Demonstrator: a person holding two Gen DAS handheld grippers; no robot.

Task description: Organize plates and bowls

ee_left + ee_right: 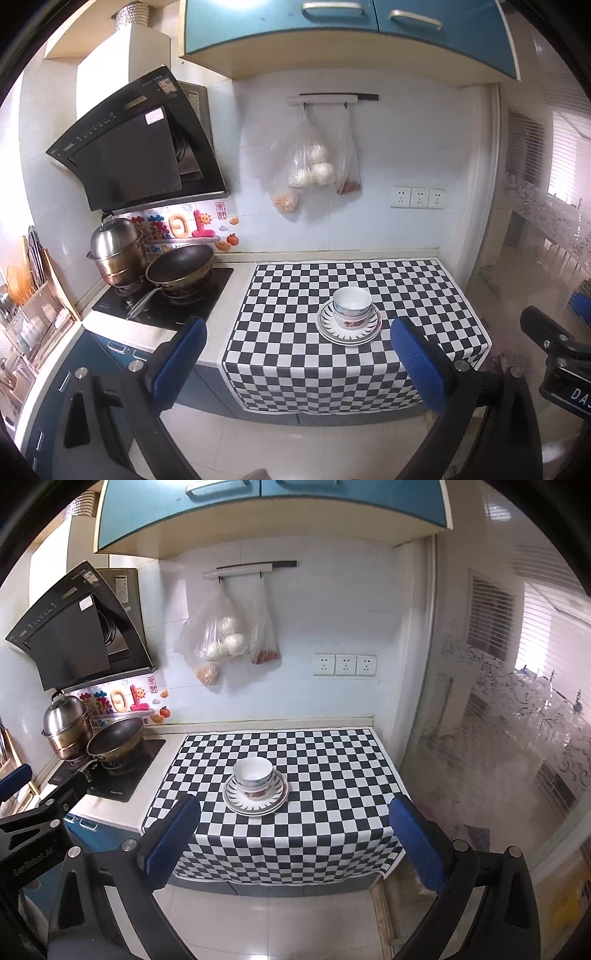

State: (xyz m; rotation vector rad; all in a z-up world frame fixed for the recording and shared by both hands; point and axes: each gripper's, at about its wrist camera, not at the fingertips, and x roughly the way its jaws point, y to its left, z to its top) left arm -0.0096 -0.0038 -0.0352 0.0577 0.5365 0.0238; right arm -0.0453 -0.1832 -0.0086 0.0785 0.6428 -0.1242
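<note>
Bowls (351, 306) nested upright, mouths up, on stacked plates (349, 328) mid checkered cloth (314, 369); wok (181, 264) at 9 o'clock. Left gripper (299, 354), right gripper (295, 834) level, spread wide, empty, short of counter

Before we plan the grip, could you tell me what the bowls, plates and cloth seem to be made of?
Bowls: likely glazed ceramic, glossy white with painted bands.
Plates: probably the same, shiny, with a dark rayed rim pattern.
Cloth: looks like matte fabric or vinyl; it drapes over the counter edge.
</note>
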